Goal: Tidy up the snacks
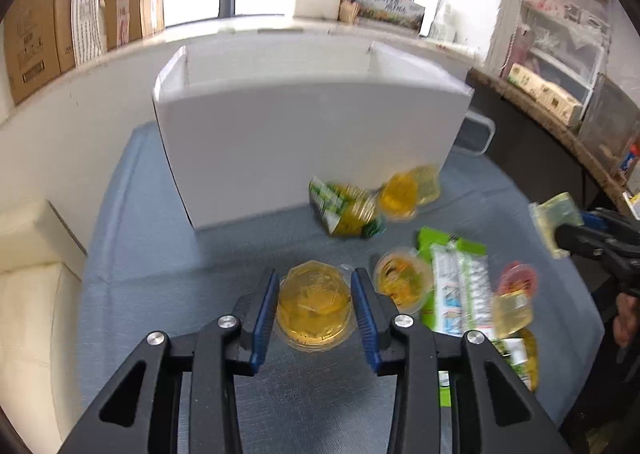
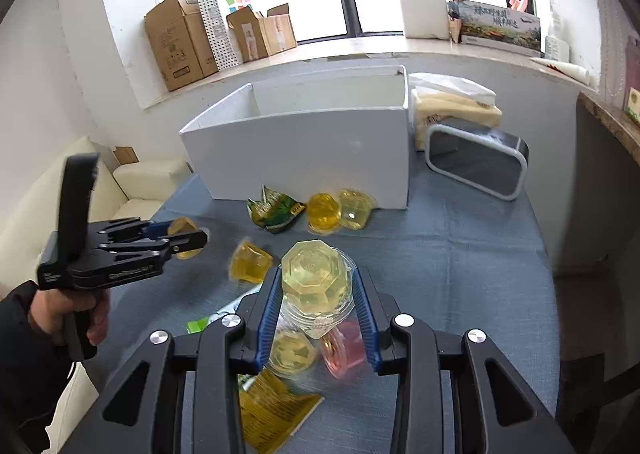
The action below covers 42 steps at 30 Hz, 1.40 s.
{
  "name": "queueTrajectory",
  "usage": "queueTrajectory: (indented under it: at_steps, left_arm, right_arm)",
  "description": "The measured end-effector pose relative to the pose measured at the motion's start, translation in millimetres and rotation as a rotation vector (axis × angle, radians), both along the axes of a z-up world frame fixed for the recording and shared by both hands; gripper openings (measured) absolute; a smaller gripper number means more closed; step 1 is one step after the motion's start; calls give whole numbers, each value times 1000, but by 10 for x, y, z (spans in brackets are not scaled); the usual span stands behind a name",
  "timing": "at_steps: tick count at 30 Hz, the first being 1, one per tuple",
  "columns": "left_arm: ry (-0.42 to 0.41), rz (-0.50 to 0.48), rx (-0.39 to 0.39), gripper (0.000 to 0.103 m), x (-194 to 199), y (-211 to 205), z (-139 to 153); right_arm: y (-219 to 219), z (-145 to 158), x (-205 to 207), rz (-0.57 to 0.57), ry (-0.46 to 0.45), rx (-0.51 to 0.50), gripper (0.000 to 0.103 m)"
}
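My left gripper [image 1: 315, 290] is shut on an orange-yellow jelly cup [image 1: 314, 304], held above the blue cloth; it also shows in the right wrist view [image 2: 188, 240]. My right gripper [image 2: 316, 286] is shut on a pale yellow jelly cup [image 2: 314, 278], lifted above the table; it shows at the right edge of the left wrist view [image 1: 556, 222]. A white open box [image 1: 312, 134] stands behind the snacks, also in the right wrist view [image 2: 304, 150]. Loose jelly cups [image 1: 402, 278], a green snack pack [image 1: 344, 210] and a green-white wrapper [image 1: 460, 282] lie on the cloth.
A blue cloth [image 2: 460, 254] covers the table. A grey container with a white rim [image 2: 476, 162] lies on its side right of the box, with a tissue pack [image 2: 452, 110] behind it. A cream sofa [image 2: 48, 206] is at left. Cardboard boxes [image 2: 180, 42] sit on the windowsill.
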<state>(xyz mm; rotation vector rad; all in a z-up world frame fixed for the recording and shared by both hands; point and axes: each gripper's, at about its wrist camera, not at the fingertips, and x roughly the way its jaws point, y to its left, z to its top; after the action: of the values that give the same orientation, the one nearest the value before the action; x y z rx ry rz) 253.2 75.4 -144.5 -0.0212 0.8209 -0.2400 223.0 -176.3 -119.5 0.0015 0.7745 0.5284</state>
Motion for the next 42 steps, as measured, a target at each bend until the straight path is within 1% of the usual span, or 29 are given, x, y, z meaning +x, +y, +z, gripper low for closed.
queueTrajectory:
  at_steps: [2, 5, 7, 10, 13, 15, 17, 21, 23, 25, 26, 27, 28, 29, 30, 32, 35, 37, 42]
  left_arm:
    - [-38, -1, -6, 41, -15, 11, 218]
    - [-104, -8, -30, 41, 15, 58, 596]
    - [-153, -7, -20, 41, 86, 74, 865]
    - [-213, -4, -12, 41, 285, 112, 1207]
    - [-227, 7, 0, 41, 592, 150, 1362]
    - [-212, 14, 16, 41, 845, 141, 1350]
    - [-176, 29, 35, 41, 1106, 136, 1233]
    - [-87, 55, 33, 42, 1525, 97, 790]
    - [-50, 63, 36, 43, 1597, 97, 615]
    - [-10, 83, 36, 51, 1659, 119, 469]
    - [-2, 94, 39, 69, 1668, 137, 419]
    - [-4, 101, 44, 90, 1656, 153, 386]
    - [-10, 102, 49, 96, 1629, 159, 372]
    - [-34, 81, 52, 97, 1584, 142, 378]
    - [-37, 81, 69, 103, 1558, 119, 384]
    - [-41, 76, 93, 103, 1505, 94, 418]
    - [-55, 75, 93, 103, 1418, 97, 490]
    - [-52, 84, 83, 103, 1379, 114, 540]
    - [-88, 102, 62, 103, 1081, 163, 728]
  right_arm:
    - [40, 82, 52, 3, -15, 2, 39]
    - [110, 291, 214, 7, -47, 21, 39]
    - [171, 457, 340, 12, -81, 31, 39]
    - [308, 714, 618, 21, -128, 28, 39]
    - [449, 853, 935, 32, -139, 18, 39]
    - [539, 875, 1161, 29, -130, -1, 39]
    - [605, 830, 1385, 40, -100, -11, 39]
    - [723, 611, 1746, 40, -47, -105, 39]
    - [713, 497, 1853, 28, -18, -131, 39]
    - [667, 398, 1930, 7, 17, -137, 40]
    - [633, 361, 1950, -6, 31, -133, 45]
    - [599, 330, 1962, -12, 42, -121, 76]
    - [558, 316, 1950, -10, 39, -91, 102]
    - [531, 325, 1922, 12, 29, -57, 102]
    - [514, 333, 1898, -2, 21, -58, 103]
    - [489, 355, 1834, -12, 3, -61, 103]
    - [447, 384, 1745, -23, -14, -60, 103]
    - [402, 410, 1702, -24, -1, -40, 103]
    - [192, 620, 1359, -32, -40, 64, 103]
